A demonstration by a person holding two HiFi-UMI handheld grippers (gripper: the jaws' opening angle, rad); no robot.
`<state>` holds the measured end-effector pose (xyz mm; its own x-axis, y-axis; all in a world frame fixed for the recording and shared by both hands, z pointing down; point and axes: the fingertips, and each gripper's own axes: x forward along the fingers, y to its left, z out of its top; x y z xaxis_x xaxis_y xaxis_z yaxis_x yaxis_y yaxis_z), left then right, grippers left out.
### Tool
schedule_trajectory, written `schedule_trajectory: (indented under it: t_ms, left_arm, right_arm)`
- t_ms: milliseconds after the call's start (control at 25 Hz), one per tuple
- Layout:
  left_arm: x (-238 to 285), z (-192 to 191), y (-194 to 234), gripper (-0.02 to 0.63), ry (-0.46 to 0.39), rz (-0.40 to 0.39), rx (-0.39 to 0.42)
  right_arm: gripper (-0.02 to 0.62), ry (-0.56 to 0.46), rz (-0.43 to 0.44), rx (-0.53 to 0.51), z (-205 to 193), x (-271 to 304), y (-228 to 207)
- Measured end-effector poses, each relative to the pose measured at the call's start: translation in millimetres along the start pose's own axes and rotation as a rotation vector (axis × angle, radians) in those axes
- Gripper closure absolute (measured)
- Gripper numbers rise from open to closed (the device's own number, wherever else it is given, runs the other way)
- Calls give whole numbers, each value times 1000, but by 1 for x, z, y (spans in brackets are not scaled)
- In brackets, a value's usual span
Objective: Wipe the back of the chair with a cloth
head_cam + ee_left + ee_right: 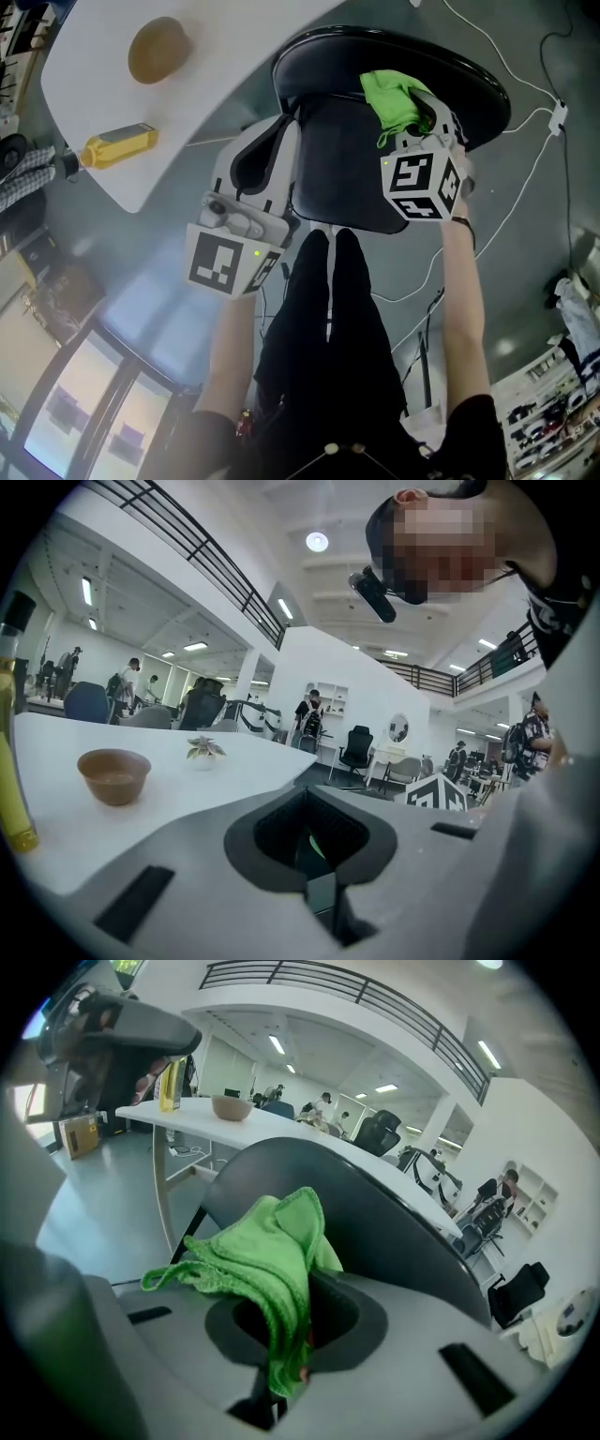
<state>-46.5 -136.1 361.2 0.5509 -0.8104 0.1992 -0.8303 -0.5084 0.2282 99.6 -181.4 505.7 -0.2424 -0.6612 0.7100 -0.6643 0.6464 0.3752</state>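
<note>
The black chair stands in front of me in the head view, with its seat [342,178] near me and its curved back [469,75] beyond. A green cloth [394,98] rests bunched against the top of the back, with my right gripper [420,127] shut on it. In the right gripper view the cloth [267,1260] hangs out of the closed jaws of the right gripper [295,1335], just before the chair back [394,1222]. My left gripper [267,155] hovers at the seat's left side, shut with nothing in it; the left gripper view shows the left gripper [314,855] pointing toward the table.
A white table [225,66] stands left of the chair with a brown bowl [157,49] and a yellow bottle [120,145] on it. White cables [525,178] trail over the floor on the right. The person's dark-clad legs [328,309] are close behind the seat.
</note>
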Motion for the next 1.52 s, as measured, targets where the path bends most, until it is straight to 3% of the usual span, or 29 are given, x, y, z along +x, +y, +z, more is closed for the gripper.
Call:
schedule_trajectory:
  t_ms: [560, 960, 1280, 1520]
  left_arm:
    - [4, -43, 17, 600, 41, 10, -56]
    - [4, -63, 30, 600, 64, 25, -79]
    - [5, -51, 32, 600, 46, 31, -82]
    - [10, -33, 21, 600, 41, 6, -50]
  right_arm:
    - [552, 112, 86, -93, -54, 46, 59]
    - [552, 137, 97, -115, -63, 58, 68]
    - [552, 88, 66, -173, -42, 29, 65]
    - [552, 23, -20, -178, -5, -13, 29]
